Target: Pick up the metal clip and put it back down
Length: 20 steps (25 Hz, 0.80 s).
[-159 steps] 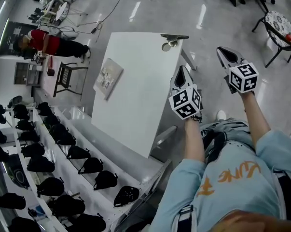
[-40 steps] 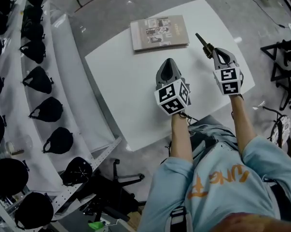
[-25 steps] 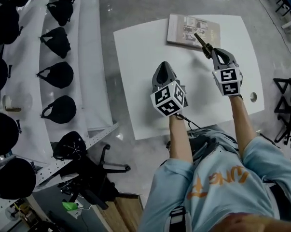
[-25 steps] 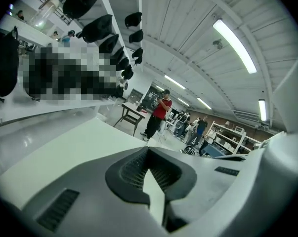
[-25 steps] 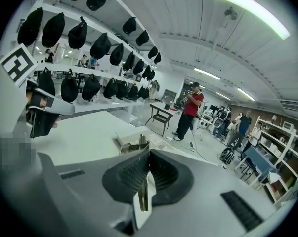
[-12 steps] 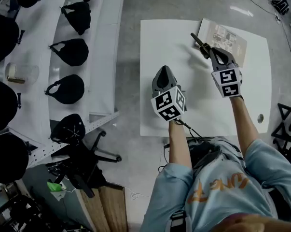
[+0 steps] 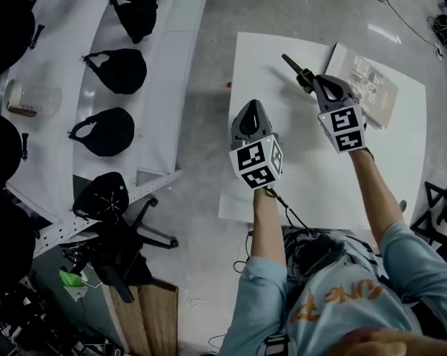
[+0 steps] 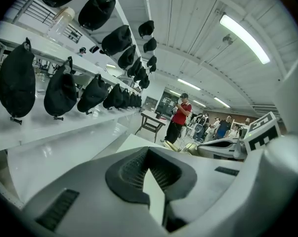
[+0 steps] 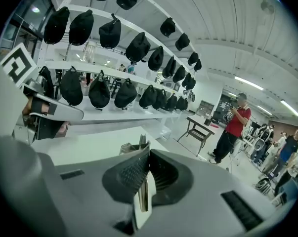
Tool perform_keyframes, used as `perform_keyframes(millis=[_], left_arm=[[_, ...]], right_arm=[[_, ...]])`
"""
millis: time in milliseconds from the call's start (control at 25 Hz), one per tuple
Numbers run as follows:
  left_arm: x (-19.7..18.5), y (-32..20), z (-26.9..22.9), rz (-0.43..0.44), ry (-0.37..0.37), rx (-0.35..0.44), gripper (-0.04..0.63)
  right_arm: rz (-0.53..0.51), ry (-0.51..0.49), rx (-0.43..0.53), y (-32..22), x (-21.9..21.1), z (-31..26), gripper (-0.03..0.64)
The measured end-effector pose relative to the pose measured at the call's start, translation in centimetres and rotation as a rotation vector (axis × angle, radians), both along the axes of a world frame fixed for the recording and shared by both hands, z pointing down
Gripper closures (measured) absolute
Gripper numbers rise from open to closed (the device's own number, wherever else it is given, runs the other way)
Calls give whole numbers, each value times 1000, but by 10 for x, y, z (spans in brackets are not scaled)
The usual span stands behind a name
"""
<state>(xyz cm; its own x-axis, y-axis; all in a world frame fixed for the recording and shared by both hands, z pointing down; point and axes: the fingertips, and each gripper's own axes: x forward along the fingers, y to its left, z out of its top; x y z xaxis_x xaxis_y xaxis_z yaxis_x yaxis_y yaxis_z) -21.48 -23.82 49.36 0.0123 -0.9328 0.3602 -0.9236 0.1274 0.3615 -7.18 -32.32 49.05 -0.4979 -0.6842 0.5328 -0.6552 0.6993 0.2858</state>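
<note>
The metal clip (image 7: pixel 296 68) is a dark, slim piece sticking out ahead of my right gripper (image 7: pixel 313 84), which is shut on it above the white table (image 7: pixel 282 169). In the right gripper view the clip (image 9: pixel 134 147) shows as thin metal leaves pinched between the pads, and the right gripper (image 9: pixel 141 184) has no gap. My left gripper (image 7: pixel 250 111) hovers over the table's left part, about level with the right one. In the left gripper view its jaws are together with nothing in them, the left gripper (image 8: pixel 156 181) shut.
A booklet (image 7: pixel 368 80) lies on the table's far right part. White shelves with several black caps (image 7: pixel 127 69) run along the left. A black office chair (image 7: pixel 123 243) stands at lower left. A person in a red shirt (image 9: pixel 235 127) stands farther off.
The head view has turned, so the table and booklet have slid rightward and the shelves upward. Both grippers keep their pose, and the right one still holds the clip it lacked in the earliest frame.
</note>
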Motion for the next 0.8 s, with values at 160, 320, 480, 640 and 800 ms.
perform_keyframes(millis=[160, 320, 480, 640, 800], left_arm=[[-6, -18, 1, 29, -7, 18, 586], [-16, -35, 3, 38, -22, 31, 586], [-23, -47, 8, 56, -2, 31, 586], [-32, -57, 12, 56, -23, 25, 586], [-33, -63, 14, 61, -38, 26, 586]], right_arm=[[-58, 6, -2, -6, -29, 12, 588], [-99, 11, 0, -15, -52, 22, 588], [-130, 15, 5, -21, -72, 31, 588], [-154, 22, 32, -33, -90, 35, 588], [-191, 49, 53, -39, -101, 40, 588]])
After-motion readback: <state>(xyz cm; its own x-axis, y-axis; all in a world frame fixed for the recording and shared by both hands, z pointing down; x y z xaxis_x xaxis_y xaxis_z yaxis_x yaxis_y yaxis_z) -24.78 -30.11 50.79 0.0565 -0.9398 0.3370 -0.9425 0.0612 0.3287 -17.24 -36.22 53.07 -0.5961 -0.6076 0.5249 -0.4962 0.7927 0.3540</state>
